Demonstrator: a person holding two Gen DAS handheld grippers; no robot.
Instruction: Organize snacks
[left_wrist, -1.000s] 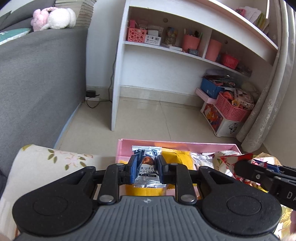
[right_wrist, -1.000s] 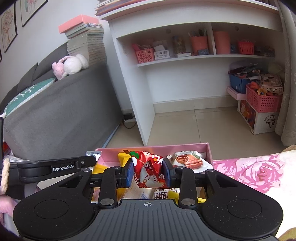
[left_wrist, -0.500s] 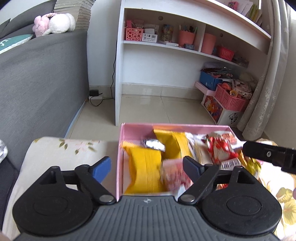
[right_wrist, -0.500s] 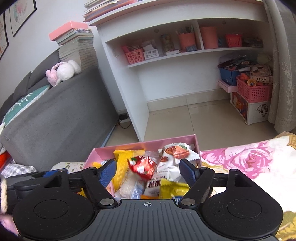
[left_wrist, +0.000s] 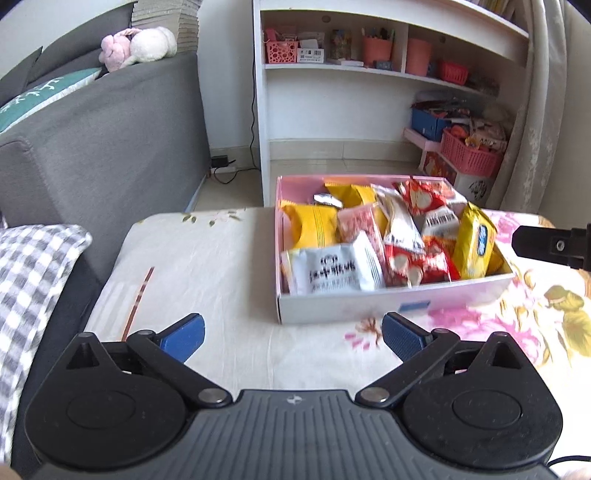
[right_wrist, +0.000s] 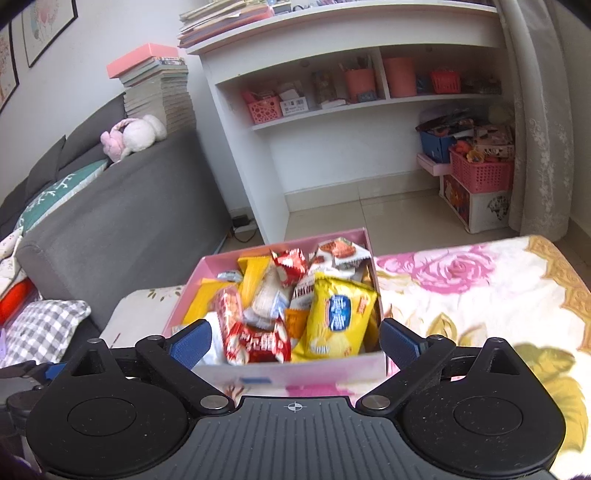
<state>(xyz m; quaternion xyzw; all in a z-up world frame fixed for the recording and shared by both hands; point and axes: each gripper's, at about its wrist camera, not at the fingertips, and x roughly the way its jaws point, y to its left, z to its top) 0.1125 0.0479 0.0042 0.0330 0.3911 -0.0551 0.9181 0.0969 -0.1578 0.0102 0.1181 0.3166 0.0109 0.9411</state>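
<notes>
A pink-lined cardboard box (left_wrist: 391, 302) (right_wrist: 295, 373) stands on the floral bedsheet, filled with several snack packets: yellow ones (left_wrist: 314, 225), a white one (left_wrist: 332, 269), red-and-white ones (left_wrist: 421, 195) and a yellow chip bag (right_wrist: 336, 317). My left gripper (left_wrist: 293, 336) hangs over bare sheet in front of the box's left corner, jaws still opening wide, nothing between them. My right gripper (right_wrist: 295, 341) hovers at the box's near wall, jaws still opening wide, nothing gripped; its side shows at the right edge of the left wrist view (left_wrist: 554, 245).
A grey sofa (left_wrist: 103, 140) with a plush toy (left_wrist: 136, 46) stands at the left. A white shelf unit (left_wrist: 369, 81) and pink baskets (right_wrist: 480, 171) sit across the tiled floor. A checked cloth (left_wrist: 33, 266) lies at the bed's left edge. Bare sheet spreads left of the box.
Both grippers let go of their packets, a silver chocolate one and a red one, which now lie in the box. Both jaws spread wide and both hands drew back from the box.
</notes>
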